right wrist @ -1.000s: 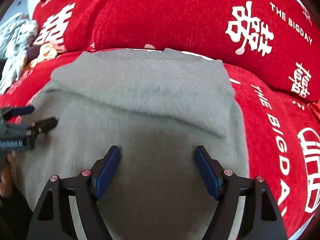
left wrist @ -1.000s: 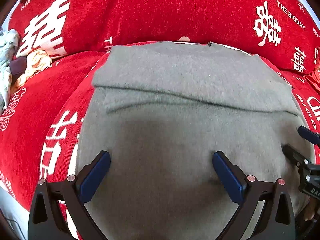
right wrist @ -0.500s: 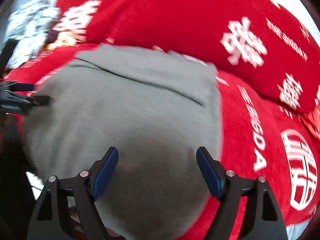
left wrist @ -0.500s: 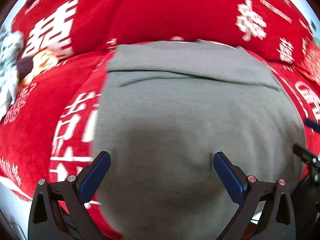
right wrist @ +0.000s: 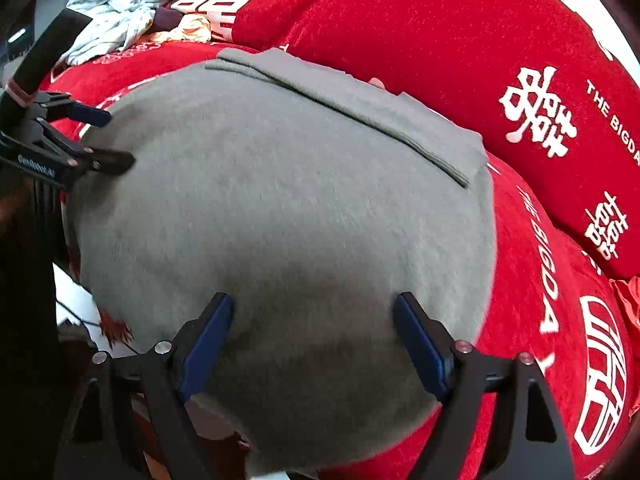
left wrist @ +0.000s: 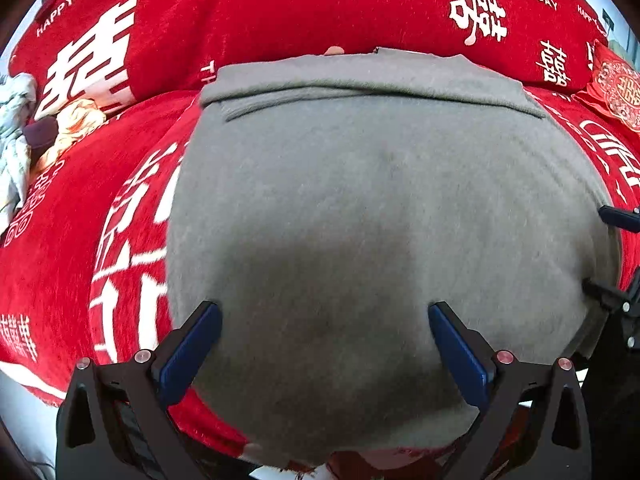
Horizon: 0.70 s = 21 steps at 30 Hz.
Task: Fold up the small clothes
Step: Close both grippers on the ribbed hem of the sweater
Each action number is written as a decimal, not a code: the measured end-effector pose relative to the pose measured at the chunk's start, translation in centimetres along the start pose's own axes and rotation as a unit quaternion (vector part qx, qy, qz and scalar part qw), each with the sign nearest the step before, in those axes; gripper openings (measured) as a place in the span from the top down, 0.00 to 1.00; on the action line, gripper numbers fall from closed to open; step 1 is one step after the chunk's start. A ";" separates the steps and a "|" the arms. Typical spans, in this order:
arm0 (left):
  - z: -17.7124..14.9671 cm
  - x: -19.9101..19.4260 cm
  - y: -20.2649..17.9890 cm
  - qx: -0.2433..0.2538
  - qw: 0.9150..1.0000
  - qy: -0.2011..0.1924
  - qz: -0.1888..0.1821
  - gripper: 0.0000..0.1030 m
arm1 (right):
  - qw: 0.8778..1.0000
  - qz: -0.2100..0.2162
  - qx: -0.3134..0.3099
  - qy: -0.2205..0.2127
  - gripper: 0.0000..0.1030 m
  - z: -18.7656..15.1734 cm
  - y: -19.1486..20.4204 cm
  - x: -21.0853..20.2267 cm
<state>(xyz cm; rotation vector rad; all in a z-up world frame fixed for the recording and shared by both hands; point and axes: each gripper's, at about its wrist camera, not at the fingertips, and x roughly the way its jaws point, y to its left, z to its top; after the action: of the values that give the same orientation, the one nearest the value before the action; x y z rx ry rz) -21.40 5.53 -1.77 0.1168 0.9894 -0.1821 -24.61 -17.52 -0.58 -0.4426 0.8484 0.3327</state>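
A red plush cover [left wrist: 280, 12] printed with white double-happiness characters and the words "THE BIGDAY" and "HAPPY WEDDING" drapes a sofa, over both seat and backrest. A heap of pale crumpled cloth [right wrist: 120, 4] lies at the far left end. A red embroidered cushion [left wrist: 616, 88] sits at the right edge. Bright daylight falls from the upper right; white floor [left wrist: 24, 420] shows below the cover's edge

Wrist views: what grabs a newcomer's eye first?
The grey garment fills the middle of both views, spread flat on the red cover with white characters, its far edge folded over. The left gripper and right gripper hang open above its near edge. A crumpled clothes pile lies far left.
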 end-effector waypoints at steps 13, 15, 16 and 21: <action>-4.2 0.2 8.2 -0.191 0.977 0.061 -0.068 0.00 | 0.990 -0.007 0.138 0.042 0.18 -3.7 -4.0 -2.2; -4.2 0.5 7.5 -0.181 0.979 0.066 -0.069 0.00 | 0.986 0.006 0.156 0.058 0.18 -4.5 -4.3 -1.7; -4.0 0.5 6.5 -0.163 0.982 0.068 -0.066 0.00 | 0.986 0.007 0.159 0.056 0.18 -4.8 -4.1 -1.7; -3.9 0.8 4.0 -0.128 0.987 0.076 -0.058 0.00 | 0.987 0.003 0.149 0.059 0.28 -5.1 -3.0 -1.7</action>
<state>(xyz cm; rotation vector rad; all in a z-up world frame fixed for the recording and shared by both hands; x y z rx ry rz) -23.35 10.11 -4.47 -0.1649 1.1641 -0.1518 -27.63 -22.82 -1.47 -0.1816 0.9976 0.1806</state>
